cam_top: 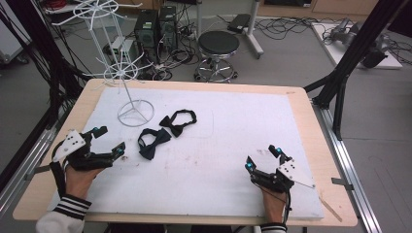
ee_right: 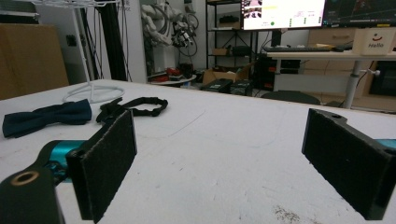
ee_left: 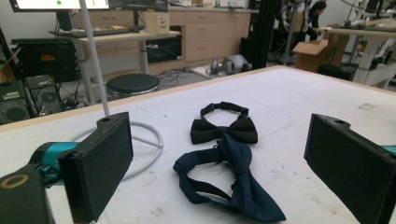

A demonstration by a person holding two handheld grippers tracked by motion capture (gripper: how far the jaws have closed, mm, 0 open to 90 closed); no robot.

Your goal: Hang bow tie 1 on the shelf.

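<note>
Both hand-held grippers rest low on the white board (cam_top: 233,111) at the near edge of the table, jaws spread wide and empty. At left, the left gripper (cam_top: 111,141) points toward 2 bow ties lying just ahead of it: a navy bow tie (cam_top: 154,141), nearest its jaws, and a black bow tie (cam_top: 178,121) just beyond, their edges touching or overlapping in the left gripper view, where the navy one (ee_left: 233,179) sits squarely between the open pads. That framing suggests the left gripper is lined up to close on the navy tie first. Each tie lies flat with its neck strap looped, apparently loose and free to lift. A white wire display stand (cam_top: 127,82) rises upright just behind them, its ring base on the board and its spoked arms bare, a likely place to hang the ties. The right gripper (cam_top: 262,158) waits well apart at the right, aimed across the board toward the ties (ee_right: 46,116).
</note>
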